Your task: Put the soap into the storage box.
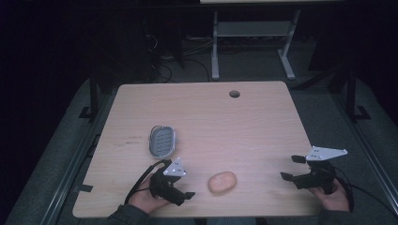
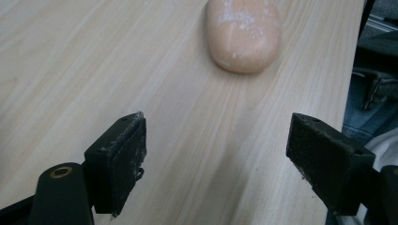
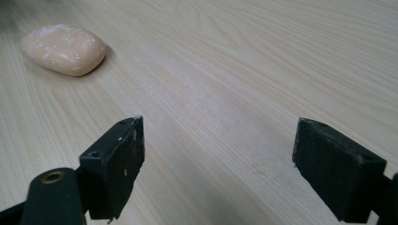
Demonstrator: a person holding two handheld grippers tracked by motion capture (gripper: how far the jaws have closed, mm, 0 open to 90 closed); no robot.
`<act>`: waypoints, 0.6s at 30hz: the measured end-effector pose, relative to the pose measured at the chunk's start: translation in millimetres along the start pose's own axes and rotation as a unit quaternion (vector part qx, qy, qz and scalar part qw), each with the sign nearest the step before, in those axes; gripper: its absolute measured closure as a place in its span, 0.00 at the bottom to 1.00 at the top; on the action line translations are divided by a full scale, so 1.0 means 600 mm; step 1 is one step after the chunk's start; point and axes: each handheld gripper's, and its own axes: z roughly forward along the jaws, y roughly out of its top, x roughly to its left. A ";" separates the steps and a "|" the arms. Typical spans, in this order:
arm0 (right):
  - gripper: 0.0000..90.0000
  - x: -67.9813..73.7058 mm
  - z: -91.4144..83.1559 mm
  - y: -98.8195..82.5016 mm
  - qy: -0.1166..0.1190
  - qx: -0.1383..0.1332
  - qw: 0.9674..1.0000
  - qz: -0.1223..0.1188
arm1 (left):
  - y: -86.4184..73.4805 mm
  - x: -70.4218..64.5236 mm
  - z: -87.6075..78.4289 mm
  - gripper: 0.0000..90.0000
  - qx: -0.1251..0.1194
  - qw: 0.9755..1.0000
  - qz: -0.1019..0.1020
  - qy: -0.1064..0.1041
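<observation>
You see a peach soap [image 1: 222, 182] flecked white, a grey ribbed dish [image 1: 162, 140], black grippers, and a pale wood-grain table [image 1: 244, 126].

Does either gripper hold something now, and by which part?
Nothing is held. Left gripper and right gripper are open and empty; the soap bar lies untouched on the table.

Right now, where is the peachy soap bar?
In the high view, the soap bar lies flat on the wooden table near its front edge, between the left gripper and the right gripper, closer to the left one, below-right of the grey soap dish.
</observation>
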 end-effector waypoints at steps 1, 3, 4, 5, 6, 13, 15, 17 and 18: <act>0.18 -0.001 0.000 -0.001 0.001 0.000 1.000 0.000 | 0.003 0.000 -0.001 0.22 -0.002 1.000 -0.002 -0.001; 0.18 -0.003 -0.002 -0.002 0.000 -0.001 1.000 0.001 | 0.010 0.001 -0.003 0.22 -0.001 1.000 -0.002 -0.002; 0.18 -0.003 -0.003 -0.002 0.000 -0.003 1.000 0.003 | 0.014 0.002 -0.004 0.22 -0.003 1.000 -0.005 -0.001; 0.18 -0.003 -0.003 -0.002 0.001 -0.005 1.000 0.004 | 0.017 0.003 -0.005 0.22 -0.001 1.000 -0.006 -0.003; 0.18 -0.003 -0.004 -0.002 0.000 -0.003 1.000 0.003 | 0.021 0.002 -0.005 0.22 -0.004 1.000 -0.007 -0.002; 0.18 -0.002 -0.005 0.000 -0.001 -0.005 1.000 0.000 | 0.052 0.002 0.006 0.22 0.011 1.000 -0.003 -0.009; 0.18 -0.001 -0.005 0.000 -0.001 -0.005 1.000 0.001 | 0.057 0.002 0.010 0.22 0.014 1.000 -0.002 -0.013; 0.18 0.001 -0.004 0.001 -0.005 -0.003 1.000 -0.002 | 0.072 0.000 0.022 0.22 0.027 1.000 -0.001 -0.015; 0.18 0.001 -0.004 0.001 -0.005 -0.003 1.000 -0.002 | 0.072 0.000 0.022 0.22 0.027 1.000 -0.001 -0.015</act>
